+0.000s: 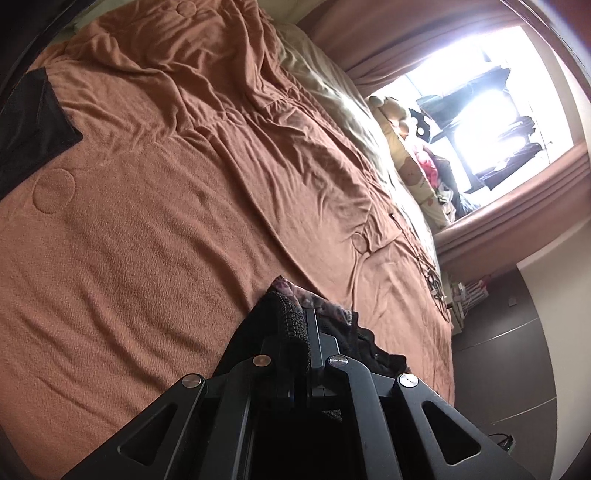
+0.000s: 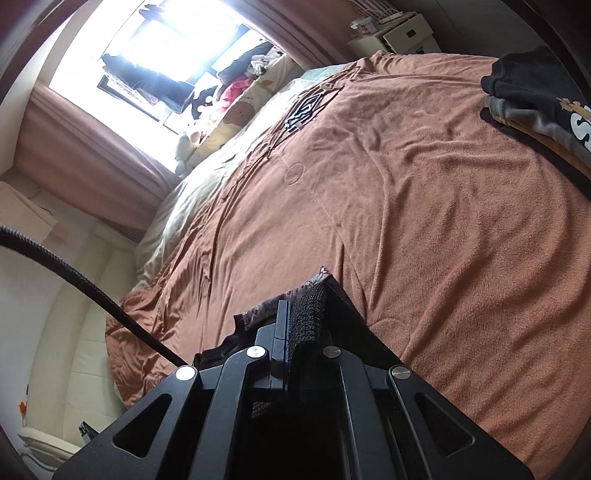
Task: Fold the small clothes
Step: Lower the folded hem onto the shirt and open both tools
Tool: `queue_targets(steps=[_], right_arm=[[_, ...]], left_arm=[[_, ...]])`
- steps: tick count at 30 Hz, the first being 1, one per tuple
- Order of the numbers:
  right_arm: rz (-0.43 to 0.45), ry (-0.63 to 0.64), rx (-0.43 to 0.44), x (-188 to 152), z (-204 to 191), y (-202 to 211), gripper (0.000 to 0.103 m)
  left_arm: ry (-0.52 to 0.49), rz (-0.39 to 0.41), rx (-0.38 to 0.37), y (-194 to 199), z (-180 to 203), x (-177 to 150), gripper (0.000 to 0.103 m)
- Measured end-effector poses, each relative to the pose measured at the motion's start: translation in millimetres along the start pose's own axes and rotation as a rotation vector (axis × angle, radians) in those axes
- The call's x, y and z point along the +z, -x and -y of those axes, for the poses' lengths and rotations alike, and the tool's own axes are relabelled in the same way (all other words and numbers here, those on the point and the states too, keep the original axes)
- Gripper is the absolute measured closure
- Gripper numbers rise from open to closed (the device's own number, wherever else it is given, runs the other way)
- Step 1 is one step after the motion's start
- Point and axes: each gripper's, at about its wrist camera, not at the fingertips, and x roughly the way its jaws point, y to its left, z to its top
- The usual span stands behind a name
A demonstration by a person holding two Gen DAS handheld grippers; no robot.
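Right gripper (image 2: 295, 314) seen clamped on dark knit garment (image 2: 308, 317) with patterned lining, held above brown bedspread (image 2: 424, 221). Black corrugated hose (image 2: 92, 284) seen at left. Folded dark clothes (image 2: 535, 96) stacked at far right edge. Plush toys (image 2: 207, 110) lined under bright window (image 2: 177, 40).

A wide bed (image 1: 155, 206) fills the room, covered with a rumpled rust-brown blanket (image 2: 424, 229) over a pale sheet (image 1: 332, 88). Behind it a bright window (image 2: 166, 40) glares white between brown curtains (image 2: 74, 147). A white bedside cabinet (image 2: 399, 35) stands beyond the bed's far corner, by dark floor (image 1: 498, 369).
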Motion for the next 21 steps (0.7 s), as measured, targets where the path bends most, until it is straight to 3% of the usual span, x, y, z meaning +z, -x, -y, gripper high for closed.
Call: queue_targets(steps=[5, 17, 21], right_arm=[[-0.033, -0.012, -0.053, 9.7, -8.7, -27.4, 0.103], [-0.023, 0.092, -0.102, 10.8, -9.6, -78.8, 0.103], [-0.059, 0.075, -0.112, 9.1, -5.6, -100.6, 0.103]], left_arm=[[0.072, -0.032, 0.058, -32.7, -4.5, 9.9, 0.1], [0.045, -0.054, 0.105, -93.2, -10.9, 22.0, 0.1], [0.047, -0.057, 0.126, -106.4, -17.6, 24.8, 0.1]])
